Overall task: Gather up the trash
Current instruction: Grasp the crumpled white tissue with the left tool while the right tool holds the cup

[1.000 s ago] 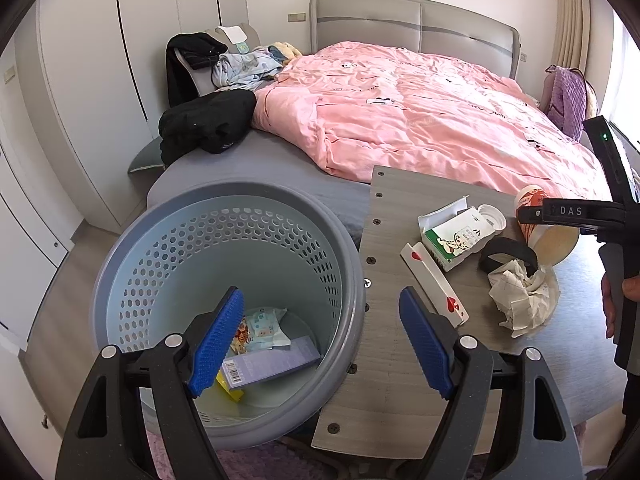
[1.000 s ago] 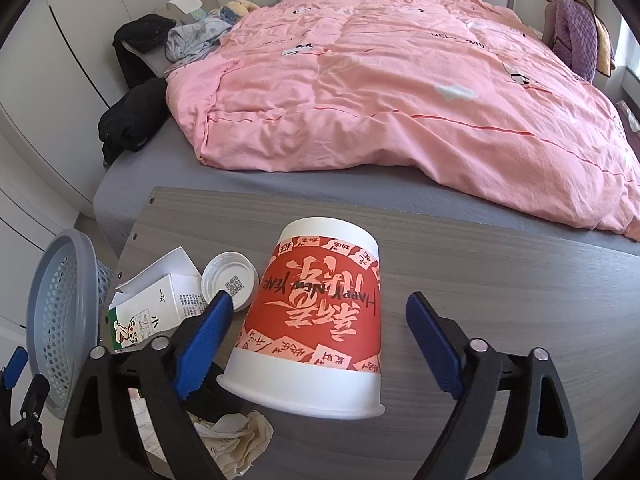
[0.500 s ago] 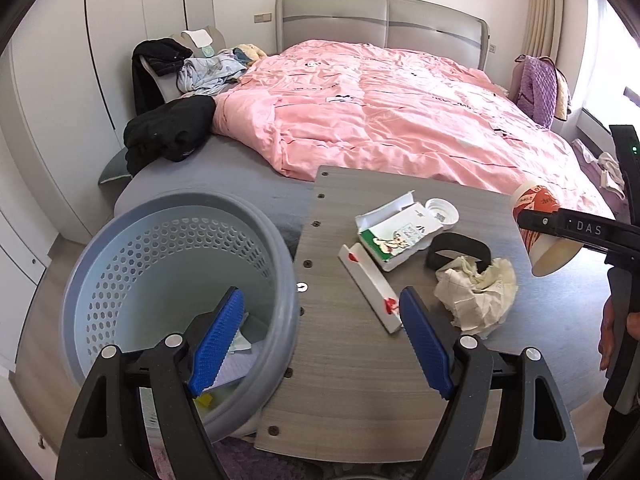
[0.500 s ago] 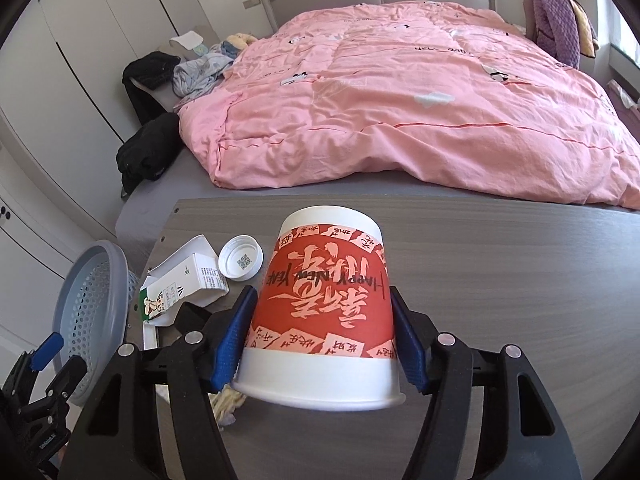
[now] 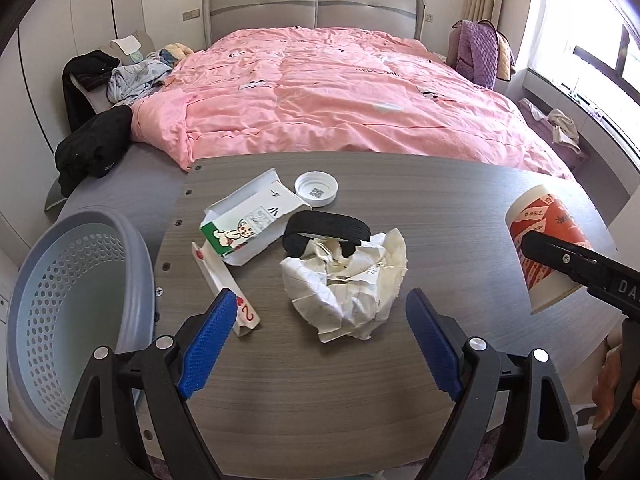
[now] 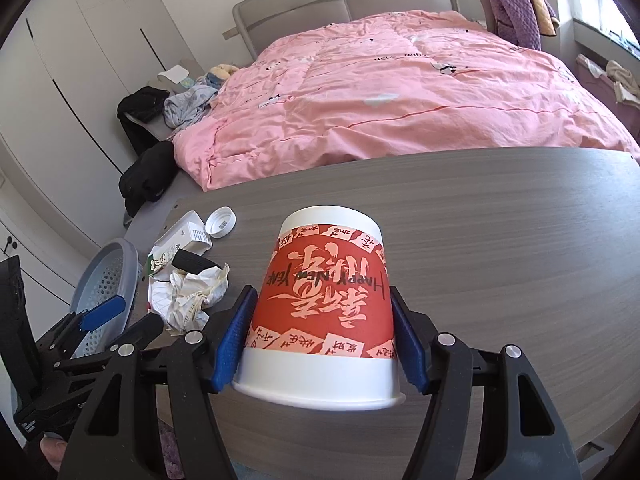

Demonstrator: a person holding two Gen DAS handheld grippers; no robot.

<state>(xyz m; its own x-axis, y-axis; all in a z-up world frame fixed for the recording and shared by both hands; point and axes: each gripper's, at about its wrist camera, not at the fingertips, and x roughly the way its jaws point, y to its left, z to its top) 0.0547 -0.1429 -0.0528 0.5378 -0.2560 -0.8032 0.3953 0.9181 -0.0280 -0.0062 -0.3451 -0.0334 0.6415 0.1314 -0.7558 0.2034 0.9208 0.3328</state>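
Note:
My right gripper (image 6: pixel 322 336) is shut on a red and white paper cup (image 6: pixel 326 304), held upside down above the grey table (image 6: pixel 500 248); the cup also shows at the right of the left wrist view (image 5: pixel 540 248). My left gripper (image 5: pixel 316 344) is open and empty, just in front of a crumpled white paper wad (image 5: pixel 344 284). Beyond it lie a black band (image 5: pixel 326 230), an opened milk carton (image 5: pixel 252 220), a white lid (image 5: pixel 316 189) and a long white box with red hearts (image 5: pixel 224 284). The grey-blue trash basket (image 5: pixel 72 312) stands at the table's left edge.
A bed with a pink duvet (image 5: pixel 340 92) lies behind the table. Dark clothes (image 5: pixel 92 148) pile at its left side. White wardrobes (image 6: pixel 80 60) line the left wall. A purple bag (image 5: pixel 478 52) sits by the window at the right.
My left gripper swung right from above the basket to face the table's trash. My right gripper closed on the cup and lifted it.

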